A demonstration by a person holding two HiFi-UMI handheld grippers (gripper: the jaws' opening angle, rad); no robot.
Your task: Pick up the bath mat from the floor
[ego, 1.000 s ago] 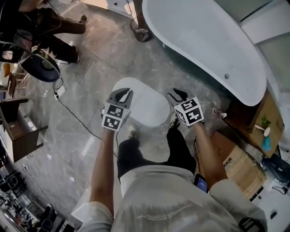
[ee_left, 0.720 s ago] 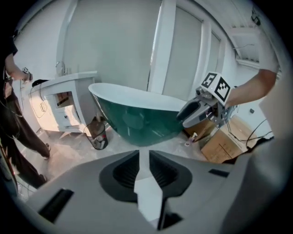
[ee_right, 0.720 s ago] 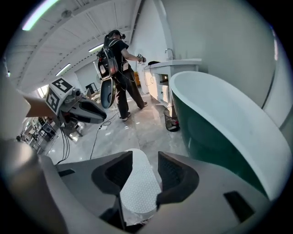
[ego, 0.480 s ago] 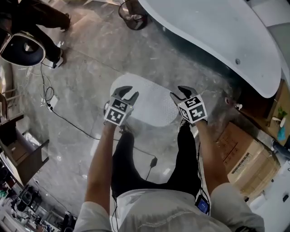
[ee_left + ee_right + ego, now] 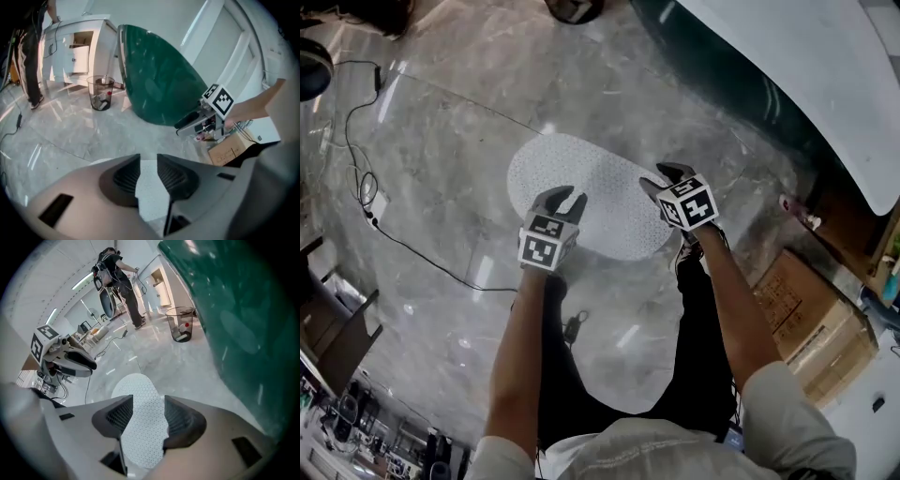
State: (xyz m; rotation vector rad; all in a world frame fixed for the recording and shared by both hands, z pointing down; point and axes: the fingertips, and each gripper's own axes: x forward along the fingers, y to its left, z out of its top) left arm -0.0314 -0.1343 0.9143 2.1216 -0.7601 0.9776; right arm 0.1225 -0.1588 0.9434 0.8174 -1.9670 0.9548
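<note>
Bath mat [image 5: 591,192] lies flat on floor [image 5: 459,131]; open floor borders its far edge. Left gripper [image 5: 562,197] hangs over the near edge, jaws spread, just narrowed slightly. Right gripper [image 5: 664,177] hangs over the right end, jaws spread, just widened. Both empty.

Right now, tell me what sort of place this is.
Most likely a bathroom, perhaps a staged or showroom one. A freestanding bathtub stands beside a white bath mat on a glossy stone-look floor, with a wastebasket and a white cabinet nearby.
</note>
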